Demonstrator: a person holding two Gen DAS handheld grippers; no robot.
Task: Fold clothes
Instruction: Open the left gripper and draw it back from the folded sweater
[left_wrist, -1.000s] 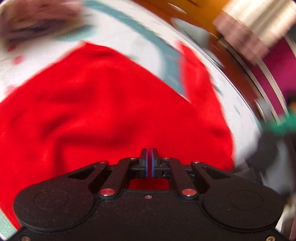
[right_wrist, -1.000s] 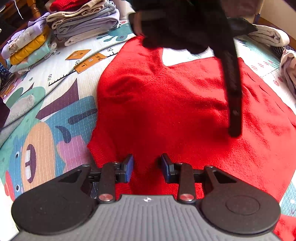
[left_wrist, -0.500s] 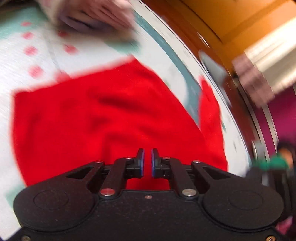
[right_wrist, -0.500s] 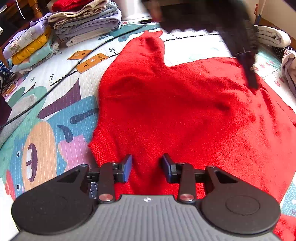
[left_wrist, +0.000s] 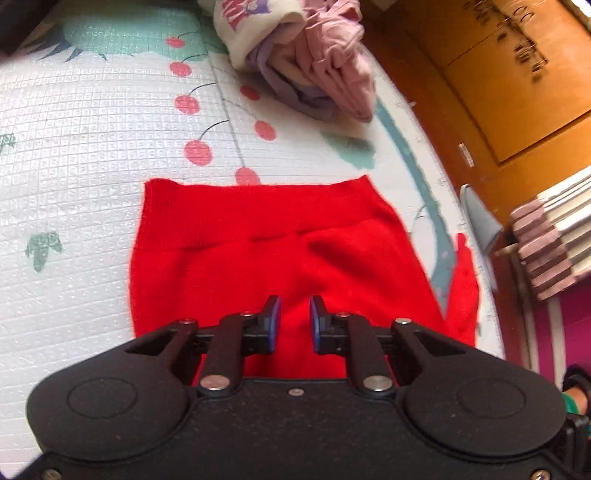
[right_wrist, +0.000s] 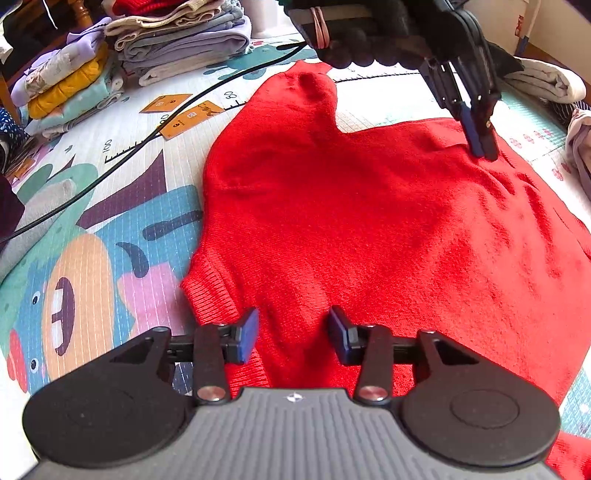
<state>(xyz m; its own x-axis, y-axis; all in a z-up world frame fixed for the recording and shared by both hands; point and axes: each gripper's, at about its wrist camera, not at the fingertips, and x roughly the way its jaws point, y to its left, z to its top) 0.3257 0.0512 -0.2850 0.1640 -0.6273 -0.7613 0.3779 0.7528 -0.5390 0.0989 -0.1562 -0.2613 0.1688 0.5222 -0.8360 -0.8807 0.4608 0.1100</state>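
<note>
Where the black gripper bodies fill the lower part of both wrist views, near hem and lower right corner of red sweater (right_wrist: 369, 229) hidden or cut off

Play mat (right_wrist: 110, 206), cartoon print: bears everything; bare open stretches left of sweater in both views; far edge curving against orange-brown wooden furniture (left_wrist: 517, 92) in left wrist view

Red sweater: spread flat mid-mat, one sleeve reaching toward the far side, ribbed band edge lying free on the mat in left wrist view

Folded clothes stacks (right_wrist: 147, 48): far left, well apart from sweater; partly cropped at top

Loose pink and lilac garments (left_wrist: 314, 70): beyond ribbed band, near mat edge

Rolled pale garment (right_wrist: 546, 79): far right, half behind left gripper

Black cable (right_wrist: 110, 173): crossing mat left of sleeve

Left gripper (left_wrist: 293, 319): jaws just been opening, narrow gap, nothing clamped; tips down at the sweater surface, contact hard to judge

Right gripper (right_wrist: 293, 332): jaws just been opening, moderate gap over sweater, cloth below, not pinched
</note>
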